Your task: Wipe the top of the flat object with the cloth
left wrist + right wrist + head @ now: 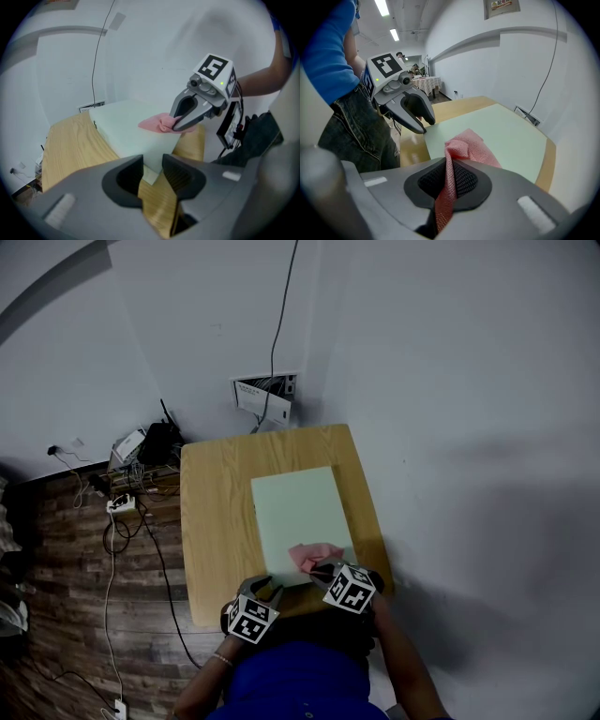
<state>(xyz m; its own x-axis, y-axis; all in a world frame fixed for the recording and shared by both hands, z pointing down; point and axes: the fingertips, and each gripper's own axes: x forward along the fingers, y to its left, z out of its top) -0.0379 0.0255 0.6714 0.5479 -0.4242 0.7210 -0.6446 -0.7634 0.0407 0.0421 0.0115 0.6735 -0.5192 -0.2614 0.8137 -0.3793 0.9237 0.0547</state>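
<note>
Low in its own view, the right hand-held gripper (450,180), squeezed shut on a pink cloth (471,145). One end of the cloth pinched between the dark pads, the rest lying bunched up on the near end of a flat, pale green board (506,131). In the head view, the right hand-held gripper (319,568) low in the middle, with the cloth (311,554) on the bottom right corner of the board (298,512).

Low in its own view, the left hand-held gripper (152,171), jaws a little way apart and holding nothing. Through the gap, only a bit of table and the near corner of the board (126,126). Farther up in that view, the cloth (157,123) under the tips of the other gripper. In the head view, the left hand-held gripper (262,592) low and a bit left of the middle, just beside the bottom edge of the board. No telling if touching or not.

Under the board, a light wood table (216,521), with the board lying flat on its right half. Bare wood on the left side and along the top.

Around the table, a white wall (450,381) at the top and right. Dark wood floor (66,596) on the left, with cables (112,559) trailing over it. At the very bottom, a blue shirt (300,681).
</note>
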